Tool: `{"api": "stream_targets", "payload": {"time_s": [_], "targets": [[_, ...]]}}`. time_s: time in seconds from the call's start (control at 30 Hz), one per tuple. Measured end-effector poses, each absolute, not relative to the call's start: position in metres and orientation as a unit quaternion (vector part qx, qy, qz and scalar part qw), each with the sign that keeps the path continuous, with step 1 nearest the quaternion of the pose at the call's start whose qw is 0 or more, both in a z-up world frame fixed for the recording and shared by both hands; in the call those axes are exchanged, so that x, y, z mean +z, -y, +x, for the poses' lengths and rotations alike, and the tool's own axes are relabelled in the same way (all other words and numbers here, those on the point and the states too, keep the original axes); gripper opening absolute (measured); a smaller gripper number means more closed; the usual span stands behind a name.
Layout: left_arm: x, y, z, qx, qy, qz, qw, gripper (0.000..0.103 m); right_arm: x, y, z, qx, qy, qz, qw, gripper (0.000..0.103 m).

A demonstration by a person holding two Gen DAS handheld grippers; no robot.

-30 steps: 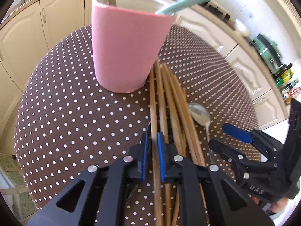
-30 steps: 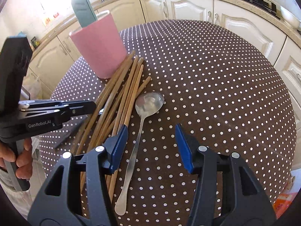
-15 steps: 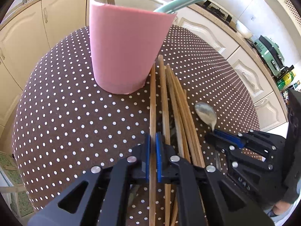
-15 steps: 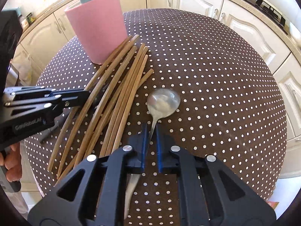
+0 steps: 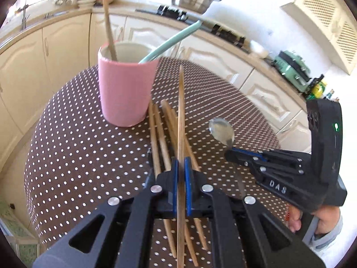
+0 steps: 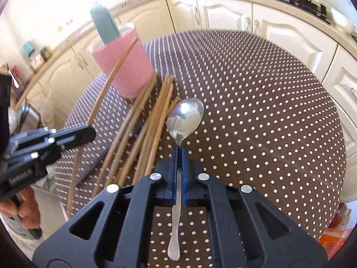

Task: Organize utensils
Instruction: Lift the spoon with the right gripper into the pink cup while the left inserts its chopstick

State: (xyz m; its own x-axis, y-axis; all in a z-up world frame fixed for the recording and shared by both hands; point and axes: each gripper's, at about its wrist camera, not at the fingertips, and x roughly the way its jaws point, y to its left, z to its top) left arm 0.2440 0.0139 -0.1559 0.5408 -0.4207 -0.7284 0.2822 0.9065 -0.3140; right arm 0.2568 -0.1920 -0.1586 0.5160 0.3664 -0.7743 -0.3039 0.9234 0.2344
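Lifting both picks at once: left tool [image 5: 181, 172] clenched a chopstick [image 5: 181, 120], right tool [image 6: 178, 167] a spoon [image 6: 185, 116], above the table [image 6: 267, 111] middle. Next, each probably needed tipping into the cup [image 5: 125, 89].

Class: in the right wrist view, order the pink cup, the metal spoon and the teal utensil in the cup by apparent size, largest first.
1. pink cup
2. metal spoon, close to the lens, so its size is exaggerated
3. teal utensil, only partly showing above the cup
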Motion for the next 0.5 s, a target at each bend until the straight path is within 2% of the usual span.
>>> {"api": "stream_targets", "payload": {"time_s": [0.33,0.5], "targets": [[-0.107,-0.008,0.196,-0.265,-0.293,-0.076,0.915,0.006,-0.091,0.199,0.215,0.234,-0.345,0.062,0.907,0.002],[-0.083,-0.015,0.190,-0.268,-0.221,-0.095,0.933,0.006,-0.063,0.190,0.221,0.239,-0.309,0.059,0.919,0.002]]}}
